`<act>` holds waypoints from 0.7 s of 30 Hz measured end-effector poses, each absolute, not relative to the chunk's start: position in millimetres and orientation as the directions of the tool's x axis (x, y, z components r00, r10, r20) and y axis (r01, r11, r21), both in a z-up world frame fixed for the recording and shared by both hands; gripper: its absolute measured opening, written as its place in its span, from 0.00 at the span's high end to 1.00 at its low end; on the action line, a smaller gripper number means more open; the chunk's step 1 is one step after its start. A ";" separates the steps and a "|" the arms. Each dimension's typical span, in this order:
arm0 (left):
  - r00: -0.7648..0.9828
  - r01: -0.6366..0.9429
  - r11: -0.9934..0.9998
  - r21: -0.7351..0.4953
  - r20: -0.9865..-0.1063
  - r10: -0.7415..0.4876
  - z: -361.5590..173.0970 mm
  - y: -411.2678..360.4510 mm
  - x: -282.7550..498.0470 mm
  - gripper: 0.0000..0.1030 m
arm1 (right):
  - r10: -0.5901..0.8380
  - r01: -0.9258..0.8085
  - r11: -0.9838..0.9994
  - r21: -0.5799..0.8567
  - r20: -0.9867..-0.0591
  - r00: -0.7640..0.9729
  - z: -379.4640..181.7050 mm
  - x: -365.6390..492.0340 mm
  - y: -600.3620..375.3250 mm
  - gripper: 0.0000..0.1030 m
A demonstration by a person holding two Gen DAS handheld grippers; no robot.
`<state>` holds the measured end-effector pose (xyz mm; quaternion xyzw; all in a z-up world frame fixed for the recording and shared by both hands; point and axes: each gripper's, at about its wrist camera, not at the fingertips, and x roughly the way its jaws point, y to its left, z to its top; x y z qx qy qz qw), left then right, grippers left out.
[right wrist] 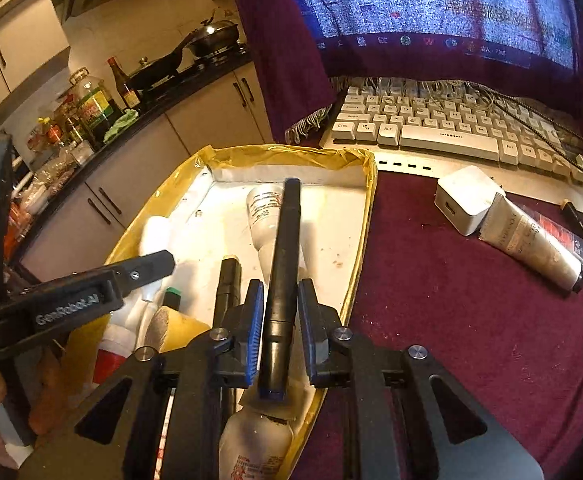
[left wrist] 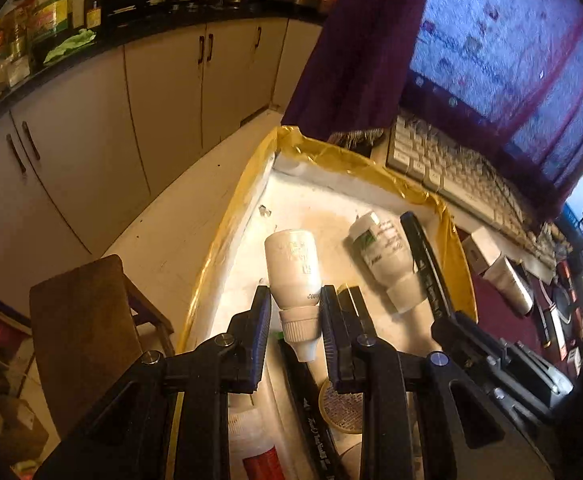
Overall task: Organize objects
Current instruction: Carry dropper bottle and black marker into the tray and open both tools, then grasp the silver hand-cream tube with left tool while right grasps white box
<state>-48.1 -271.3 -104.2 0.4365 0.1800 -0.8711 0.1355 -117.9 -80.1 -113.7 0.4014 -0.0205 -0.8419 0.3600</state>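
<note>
A white tray with a yellow taped rim (left wrist: pixel 331 156) (right wrist: pixel 291 154) lies on the desk. My left gripper (left wrist: pixel 295 300) stands around a small white bottle (left wrist: pixel 293 268) lying in the tray; its jaws flank the bottle's neck with small gaps, open. My right gripper (right wrist: pixel 277 292) flanks a long black marker (right wrist: pixel 283 260) over the tray, with gaps on both sides, open. The marker (left wrist: pixel 423 256) rests against a second white bottle with a green label (left wrist: pixel 379 252) (right wrist: pixel 265 208). Another black marker (left wrist: pixel 315 412), a round yellow tin (left wrist: pixel 341 408) and a red-labelled bottle (left wrist: pixel 251 440) lie in the tray's near end.
A white keyboard (right wrist: pixel 431 132) lies behind the tray under a cloth-draped monitor (right wrist: pixel 431 8). On the maroon cloth (right wrist: pixel 471 320) to the right lie a white charger block (right wrist: pixel 465 198) and a cream tube (right wrist: pixel 531 244). Kitchen cabinets (left wrist: pixel 131 112) and a wooden stool (left wrist: pixel 79 328) stand on the left.
</note>
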 end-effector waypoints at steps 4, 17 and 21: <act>-0.581 0.395 -0.904 -0.164 -0.807 -0.108 -102.1 -264.0 -43.6 0.58 | -0.644 0.587 -0.742 0.323 -0.585 -0.493 -97.0 -101.9 -54.1 0.45; -0.716 0.134 -0.962 -0.238 -0.695 0.072 -66.5 -157.0 -9.9 0.32 | -0.697 0.600 -0.682 0.417 -0.619 -0.362 -109.3 -75.8 70.0 0.44; -0.710 0.031 -0.967 -0.253 -0.686 0.157 -65.5 -114.6 -19.3 0.32 | -0.622 0.549 -0.766 0.334 -0.597 -0.506 -92.3 -87.7 119.4 0.44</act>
